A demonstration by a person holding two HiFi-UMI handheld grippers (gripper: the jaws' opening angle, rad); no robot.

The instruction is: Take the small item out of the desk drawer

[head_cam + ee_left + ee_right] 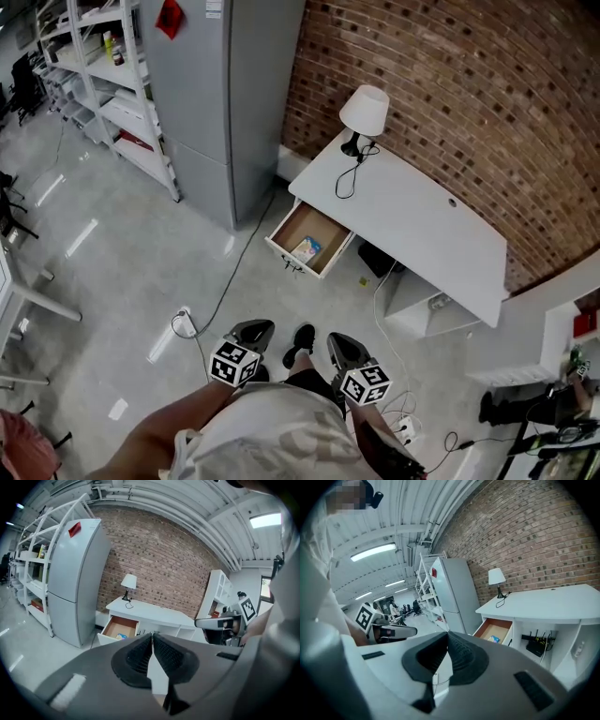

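The left gripper (251,330) and right gripper (343,347) are hovering pinched closed, empty, well short of the pulled-out drawer (292,225).

Right gripper (446,635) fills the lower frame. Jaws together at the tips, nothing between them.

Centre right: white desk (553,603) against brick wall (543,531). Its drawer (493,631) stands open, small blue item (491,639) lying inside. Lamp (497,577) upright at desk's far end. Black router (534,646) under the desk.

Centre: grey fridge (452,592), shelving (423,590) beyond it.

Middle left: left gripper (412,631), its marker cube (365,617) facing the camera.
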